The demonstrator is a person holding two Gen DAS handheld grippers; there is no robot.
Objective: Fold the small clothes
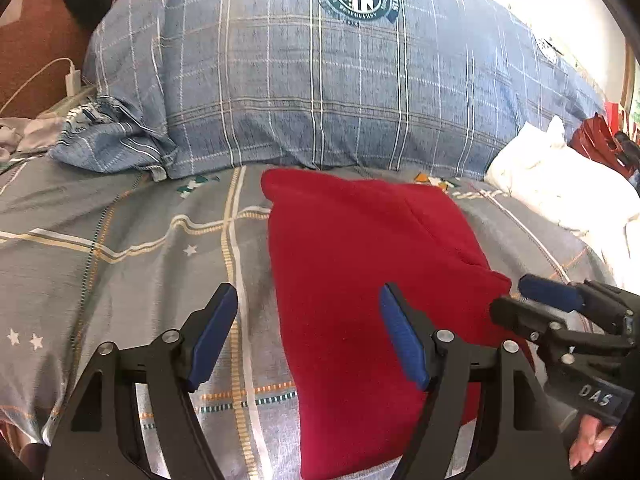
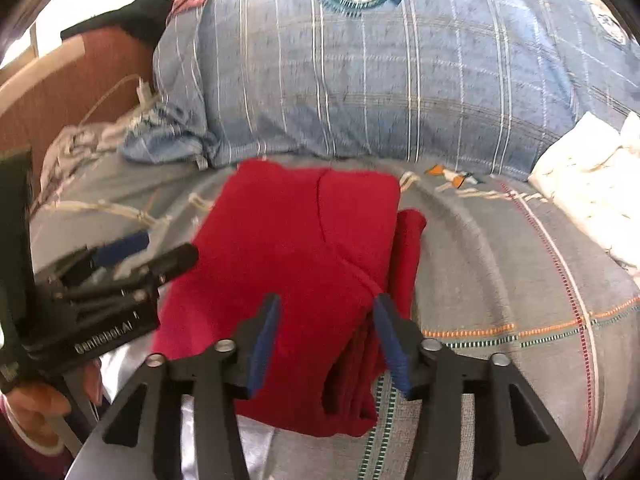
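A red garment [image 1: 352, 260] lies folded into a rough rectangle on the grey patterned bedsheet [image 1: 120, 240]. My left gripper [image 1: 307, 296] hovers over its left edge with the jaws wide apart and nothing pinched. In the right wrist view the same garment [image 2: 288, 240] shows stacked layers along its right side. Just above its near right corner my right gripper [image 2: 328, 302] is open, and its blue pads [image 2: 390, 340] do not press the cloth. Each gripper shows in the other's view: the right gripper [image 1: 516, 296] at the garment's right corner, the left gripper [image 2: 168, 248] at its left edge.
A big blue plaid pillow [image 1: 320, 92] fills the back of the bed. White bedding [image 1: 560, 184] lies at the right, a red bag [image 1: 596, 140] beyond it. At the left are a crumpled blue cloth [image 1: 108, 140], a white charger [image 1: 72, 78] and a brown headboard [image 1: 36, 48].
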